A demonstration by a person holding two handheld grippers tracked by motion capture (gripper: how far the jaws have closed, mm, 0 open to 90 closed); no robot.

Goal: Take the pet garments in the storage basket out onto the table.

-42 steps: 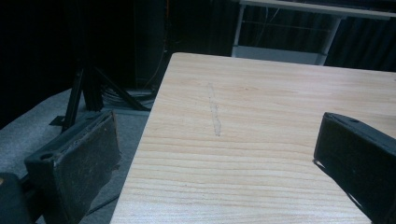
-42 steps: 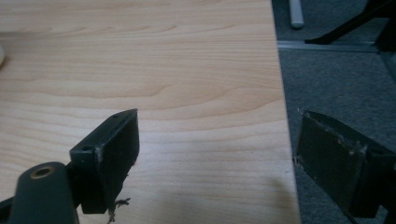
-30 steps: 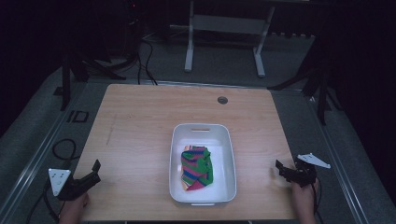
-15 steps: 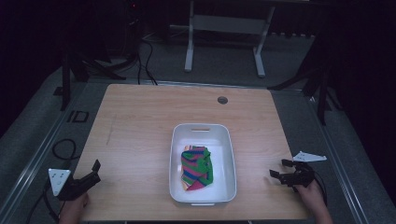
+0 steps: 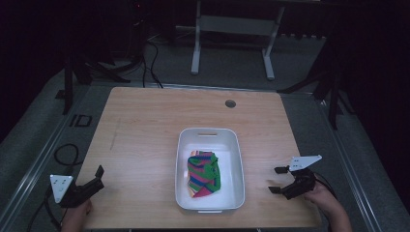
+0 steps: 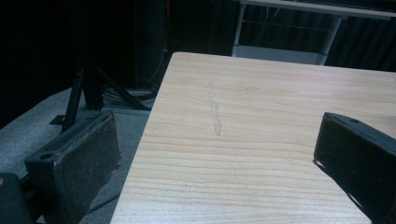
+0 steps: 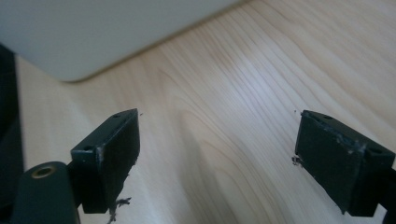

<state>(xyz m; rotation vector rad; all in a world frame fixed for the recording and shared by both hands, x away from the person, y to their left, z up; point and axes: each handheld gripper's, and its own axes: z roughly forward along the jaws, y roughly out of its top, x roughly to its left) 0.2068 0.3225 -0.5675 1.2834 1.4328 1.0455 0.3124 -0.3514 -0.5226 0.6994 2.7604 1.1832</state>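
The right claw (image 5: pixel 279 180) has moved inward toward the white rectangular plastic tub (image 5: pixel 232 145), jaws apart, empty. The left claw (image 5: pixel 98 176) is apart too. A striped multicoloured cloth (image 5: pixel 203 172) lies inside the tub on the light wooden worktop (image 5: pixel 145 130). No readable writing.

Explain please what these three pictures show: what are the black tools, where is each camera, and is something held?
A person sits at a wooden table, holding a two-jaw tool in each hand: the left gripper and the right gripper. One camera looks down from above; the others ride on the grippers, looking along their black jaws. A white tub on the table holds a folded striped cloth. Both pairs of jaws stand apart over bare wood, holding nothing.
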